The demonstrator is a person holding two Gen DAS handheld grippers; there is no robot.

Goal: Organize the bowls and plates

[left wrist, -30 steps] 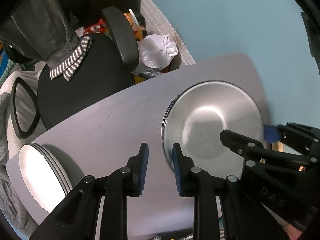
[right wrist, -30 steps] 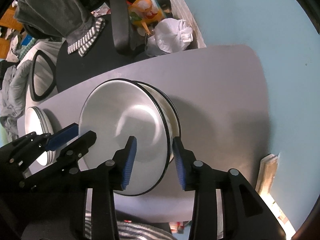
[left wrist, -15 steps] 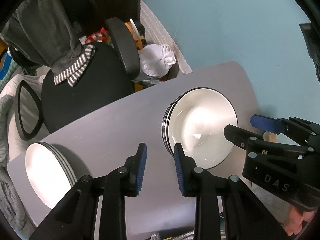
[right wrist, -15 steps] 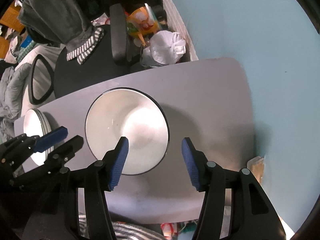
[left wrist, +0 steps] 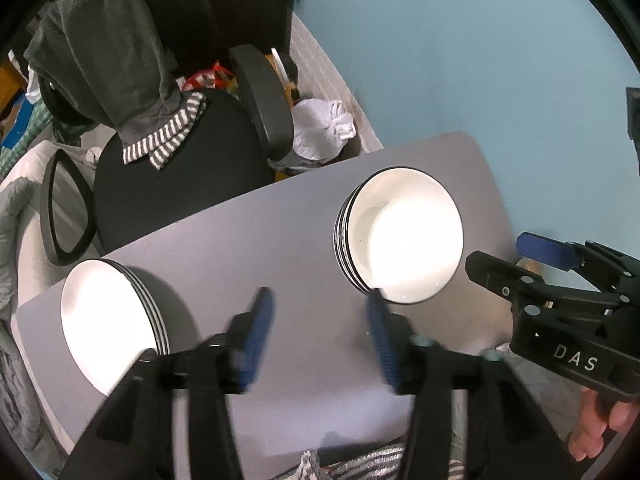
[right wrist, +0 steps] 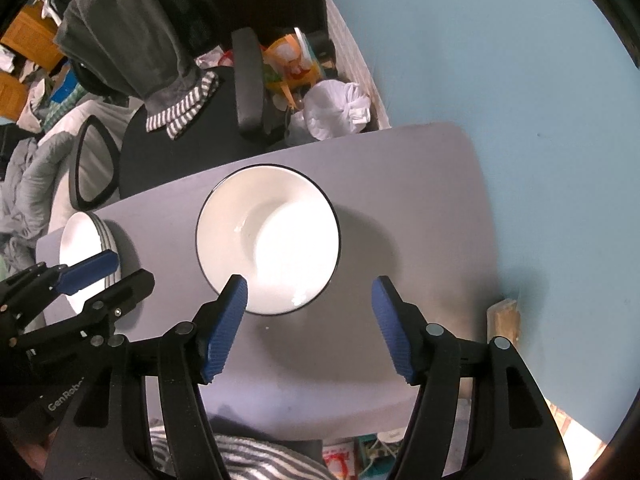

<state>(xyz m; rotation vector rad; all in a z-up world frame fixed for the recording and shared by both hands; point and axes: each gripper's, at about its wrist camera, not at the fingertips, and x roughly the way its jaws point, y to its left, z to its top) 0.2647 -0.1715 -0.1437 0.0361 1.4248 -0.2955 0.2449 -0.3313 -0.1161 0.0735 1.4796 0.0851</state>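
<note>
A stack of white bowls with black rims (left wrist: 404, 240) (right wrist: 268, 240) stands on the grey table (left wrist: 240, 248) (right wrist: 420, 200). A stack of white plates (left wrist: 108, 320) (right wrist: 80, 240) sits at the table's left end. My left gripper (left wrist: 320, 312) (right wrist: 120, 276) hangs above the table between the two stacks. Its jaws are opening and hold nothing. My right gripper (right wrist: 309, 292) (left wrist: 504, 254) hovers over the near rim of the bowls. Its jaws are also opening, and no pad touches the bowls.
Behind the table stands a black office chair (left wrist: 172, 184) with a grey garment and a striped cloth draped on it. A white tied bag (left wrist: 324, 128) lies by the blue wall (left wrist: 460, 60). A person's hand (left wrist: 600, 432) shows at lower right. Striped fabric (right wrist: 240, 460) lies below the near table edge.
Both grippers have risen away from the bowls and their jaws have widened. The top bowl, close under the fingers a second ago, now rests on the stack.
</note>
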